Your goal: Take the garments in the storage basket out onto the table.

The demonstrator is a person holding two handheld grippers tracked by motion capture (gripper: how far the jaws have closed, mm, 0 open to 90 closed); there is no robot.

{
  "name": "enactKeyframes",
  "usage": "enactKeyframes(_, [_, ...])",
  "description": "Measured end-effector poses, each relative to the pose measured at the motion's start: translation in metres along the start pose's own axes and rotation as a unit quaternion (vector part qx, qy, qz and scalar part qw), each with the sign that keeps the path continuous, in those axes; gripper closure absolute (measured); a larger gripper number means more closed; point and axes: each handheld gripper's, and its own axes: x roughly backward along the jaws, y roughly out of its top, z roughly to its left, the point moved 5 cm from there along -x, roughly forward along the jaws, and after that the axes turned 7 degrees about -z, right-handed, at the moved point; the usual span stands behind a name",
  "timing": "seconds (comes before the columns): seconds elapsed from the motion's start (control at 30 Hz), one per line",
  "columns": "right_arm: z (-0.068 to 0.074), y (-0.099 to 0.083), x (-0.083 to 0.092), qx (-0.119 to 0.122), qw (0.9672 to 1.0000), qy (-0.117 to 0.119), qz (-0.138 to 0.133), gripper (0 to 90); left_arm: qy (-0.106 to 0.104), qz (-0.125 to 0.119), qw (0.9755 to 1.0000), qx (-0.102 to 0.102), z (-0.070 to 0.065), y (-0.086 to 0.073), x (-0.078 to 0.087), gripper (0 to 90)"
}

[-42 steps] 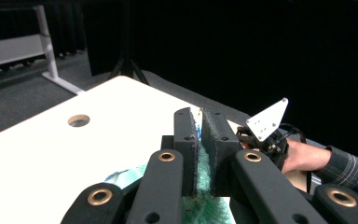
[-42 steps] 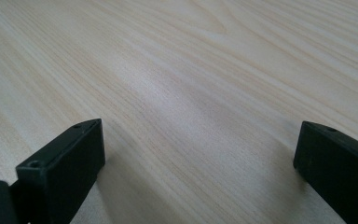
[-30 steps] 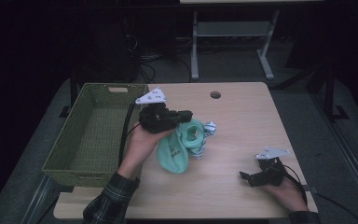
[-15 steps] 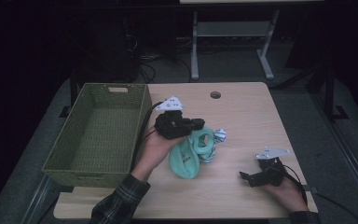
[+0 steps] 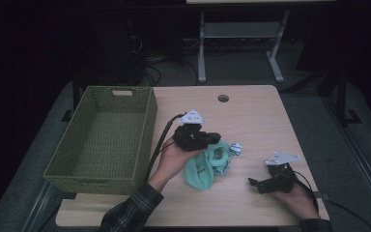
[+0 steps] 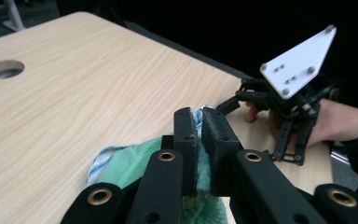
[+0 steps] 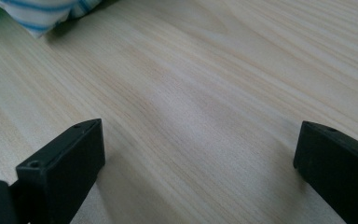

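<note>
Pinching a mint-green cloth (image 5: 204,166) between jaws pressed together, the left tongs (image 5: 211,138) are holding it near the middle of the light wooden worktop (image 5: 256,116), just beside a green woven basket (image 5: 101,140) sitting at the left edge. A blue-striped white cloth (image 5: 233,150) is lying touching the green one, while the right tongs (image 5: 255,183) are resting spread wide on the worktop near its front right corner, apart from both cloths.

Basket (image 5: 101,140) on the bench's (image 5: 251,116) left part. Cloth bundle (image 5: 207,164) at mid-bench, right of the basket, under the left hand-held gripper (image 5: 211,138). Right hand-held gripper (image 5: 254,183) near the front right corner, apart from the bundle.
</note>
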Motion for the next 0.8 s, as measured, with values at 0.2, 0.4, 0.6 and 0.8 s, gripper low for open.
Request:
enactKeyframes(0.2, [0.0, 0.0, 0.0, 0.0, 1.0, 0.0, 0.0, 1.7, -0.001, 0.033, 0.9995, 0.004, 0.007, -0.022, -0.016, 83.9])
enactKeyframes(0.4, [0.0, 0.0, 0.0, 0.0, 1.0, 0.0, 0.0, 1.7, 0.005, 0.061, 0.998, 0.018, 0.015, -0.043, -0.029, 83.9])
enactKeyframes(0.6, [0.0, 0.0, 0.0, 0.0, 1.0, 0.0, -0.001, 1.7, 0.017, 0.094, 0.9952, 0.022, 0.024, -0.067, -0.039, 83.7])
enactKeyframes(0.8, [0.0, 0.0, 0.0, 0.0, 1.0, 0.0, -0.001, 1.7, 0.026, 0.115, 0.9927, 0.026, 0.031, -0.083, -0.046, 83.2])
